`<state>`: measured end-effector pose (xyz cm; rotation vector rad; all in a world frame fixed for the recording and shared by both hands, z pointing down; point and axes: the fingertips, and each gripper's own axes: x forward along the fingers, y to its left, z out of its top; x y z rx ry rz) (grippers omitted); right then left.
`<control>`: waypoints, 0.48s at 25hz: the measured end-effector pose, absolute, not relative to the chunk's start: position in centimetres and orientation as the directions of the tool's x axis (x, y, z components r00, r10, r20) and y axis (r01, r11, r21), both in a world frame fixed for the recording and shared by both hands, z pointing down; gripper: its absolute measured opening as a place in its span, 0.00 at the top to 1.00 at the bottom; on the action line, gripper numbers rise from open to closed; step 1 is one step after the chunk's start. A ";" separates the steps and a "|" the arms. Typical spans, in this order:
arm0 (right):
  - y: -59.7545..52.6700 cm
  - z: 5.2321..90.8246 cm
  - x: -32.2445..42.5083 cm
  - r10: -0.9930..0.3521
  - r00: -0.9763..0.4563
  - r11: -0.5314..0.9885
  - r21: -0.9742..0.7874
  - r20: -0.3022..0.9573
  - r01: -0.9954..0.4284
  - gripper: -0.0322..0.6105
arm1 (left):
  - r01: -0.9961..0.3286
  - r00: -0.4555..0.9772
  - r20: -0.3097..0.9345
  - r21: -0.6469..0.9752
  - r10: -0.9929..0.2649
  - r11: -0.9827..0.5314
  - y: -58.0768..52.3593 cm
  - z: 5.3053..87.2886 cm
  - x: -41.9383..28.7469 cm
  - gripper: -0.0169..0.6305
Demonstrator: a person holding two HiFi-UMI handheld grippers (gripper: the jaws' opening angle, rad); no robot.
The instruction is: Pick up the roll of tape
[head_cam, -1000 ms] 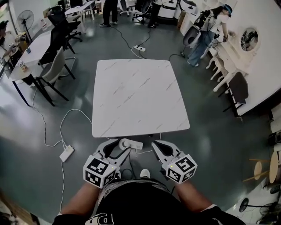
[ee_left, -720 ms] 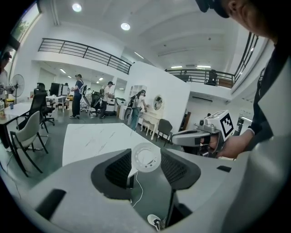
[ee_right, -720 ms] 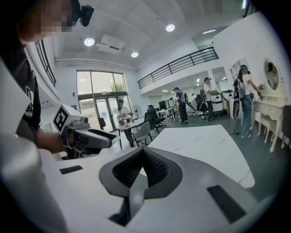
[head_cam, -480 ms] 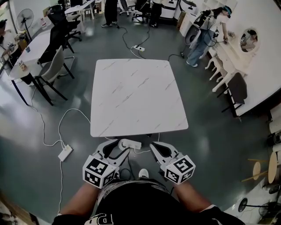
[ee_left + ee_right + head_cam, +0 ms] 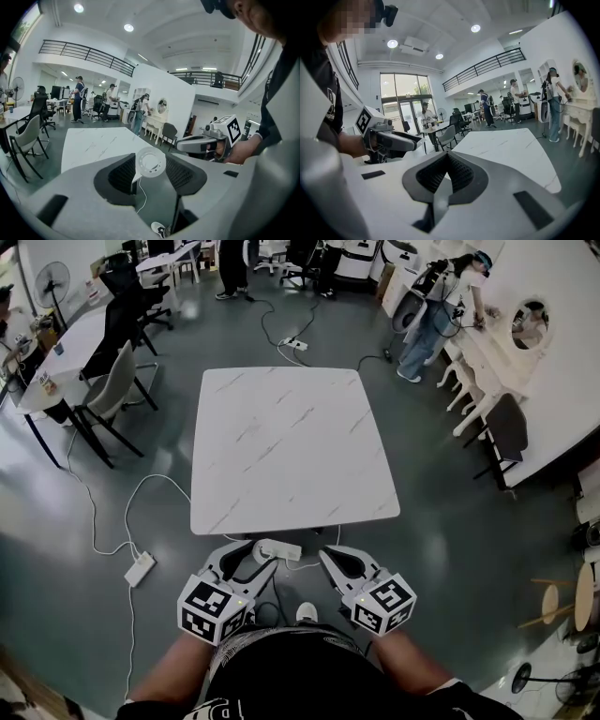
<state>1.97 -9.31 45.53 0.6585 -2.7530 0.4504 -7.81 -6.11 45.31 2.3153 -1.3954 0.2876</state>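
A white roll of tape (image 5: 150, 162) sits upright between the dark pads of my left gripper (image 5: 150, 165), which is shut on it. In the head view the roll of tape (image 5: 265, 547) shows at the tip of the left gripper (image 5: 262, 554), just below the near edge of the white marble table (image 5: 291, 446). My right gripper (image 5: 329, 557) hangs beside it at the same height, apart from the roll. Seen from its own camera, the right gripper (image 5: 446, 162) has its jaws meeting at the tips with nothing between them. The tabletop bears nothing.
A white power strip (image 5: 142, 567) and loose cables lie on the grey floor at the left. Chairs (image 5: 117, 381) and a desk stand at the far left. People stand at the back and at a vanity counter (image 5: 436, 315) on the right. Round stools (image 5: 562, 601) are at the lower right.
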 end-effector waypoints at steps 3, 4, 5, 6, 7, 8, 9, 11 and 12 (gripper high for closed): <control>-9.6 45.6 2.5 -0.394 -0.857 0.845 -0.236 0.333 -0.480 0.94 | -0.884 0.466 0.386 0.248 -0.796 -0.398 -6.2 45.4 -7.8 0.65; -9.8 45.6 2.6 -0.395 -0.857 0.845 -0.236 0.332 -0.480 0.94 | -0.885 0.464 0.387 0.248 -0.797 -0.395 -6.3 45.3 -7.8 0.65; -9.9 45.5 2.7 -0.395 -0.857 0.844 -0.237 0.331 -0.481 0.94 | -0.886 0.462 0.387 0.246 -0.798 -0.393 -6.3 45.3 -7.8 0.65; -9.9 45.5 2.8 -0.395 -0.857 0.844 -0.239 0.330 -0.480 0.94 | -0.887 0.460 0.388 0.245 -0.799 -0.392 -6.3 45.2 -7.8 0.65; -9.9 45.5 2.8 -0.394 -0.858 0.843 -0.241 0.329 -0.480 0.94 | -0.887 0.459 0.388 0.244 -0.799 -0.392 -6.3 45.2 -7.7 0.65; -10.0 45.6 2.8 -0.393 -0.858 0.843 -0.244 0.329 -0.480 0.94 | -0.887 0.459 0.387 0.244 -0.799 -0.392 -6.4 45.1 -7.5 0.65; -10.0 45.6 2.9 -0.392 -0.859 0.843 -0.246 0.329 -0.479 0.94 | -0.887 0.460 0.386 0.244 -0.800 -0.392 -6.4 45.1 -7.4 0.65; -10.0 45.7 2.8 -0.389 -0.860 0.843 -0.248 0.329 -0.477 0.94 | -0.887 0.460 0.385 0.242 -0.800 -0.393 -6.5 45.0 -7.2 0.65; -10.0 45.7 2.8 -0.388 -0.861 0.844 -0.249 0.329 -0.476 0.94 | -0.887 0.460 0.385 0.242 -0.800 -0.393 -6.5 45.0 -7.2 0.65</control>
